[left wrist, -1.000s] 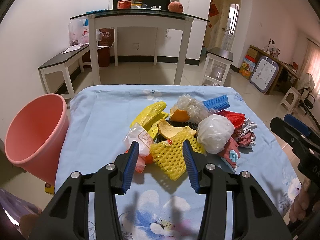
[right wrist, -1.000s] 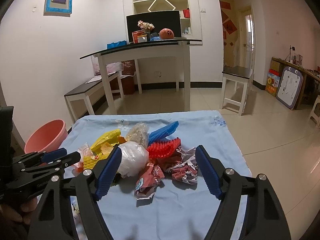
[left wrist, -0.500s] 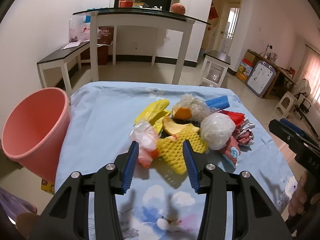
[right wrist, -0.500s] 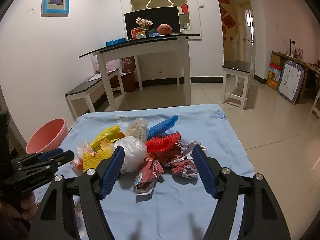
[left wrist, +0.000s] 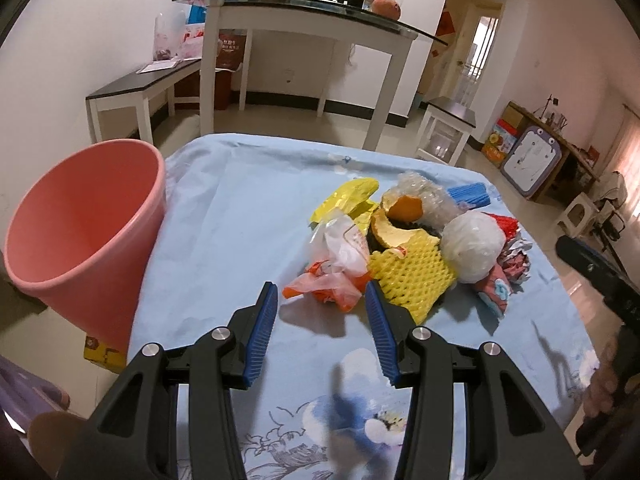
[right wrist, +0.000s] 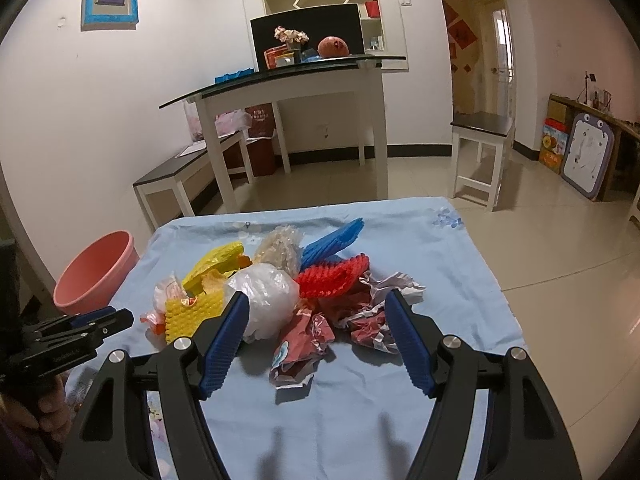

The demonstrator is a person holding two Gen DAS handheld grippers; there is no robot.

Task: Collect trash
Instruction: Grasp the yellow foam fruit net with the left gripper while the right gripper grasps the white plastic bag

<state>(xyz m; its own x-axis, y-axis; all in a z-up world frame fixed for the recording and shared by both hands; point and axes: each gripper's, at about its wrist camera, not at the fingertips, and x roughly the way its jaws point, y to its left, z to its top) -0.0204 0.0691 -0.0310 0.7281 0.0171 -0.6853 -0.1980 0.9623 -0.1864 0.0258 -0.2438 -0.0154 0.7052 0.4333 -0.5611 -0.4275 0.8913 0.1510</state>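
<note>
A pile of trash lies on the blue tablecloth [left wrist: 224, 216]: an orange-and-clear plastic wrapper [left wrist: 332, 276], yellow foam net [left wrist: 412, 276], white plastic ball [left wrist: 474, 246], orange peel [left wrist: 404, 208], yellow bag [left wrist: 352, 198], red foam net [right wrist: 332, 276], crumpled red-and-white wrapper [right wrist: 304, 340]. My left gripper [left wrist: 320, 300] is open, just short of the orange wrapper. My right gripper [right wrist: 316, 304] is open, above the crumpled wrapper. A pink bin [left wrist: 84, 232] stands left of the table; it also shows in the right wrist view [right wrist: 96, 268].
A blue foam strip [right wrist: 332, 238] and bubble wrap [right wrist: 280, 246] lie at the pile's far side. Crumpled paper [right wrist: 384, 300] lies at its right. A white table [right wrist: 296, 92], bench [left wrist: 140, 92] and stool [right wrist: 480, 148] stand on the floor beyond.
My left gripper has swung left and drawn back, so the orange wrapper now sits ahead of its fingers and more of the bin shows. My right gripper has edged slightly toward the pile.
</note>
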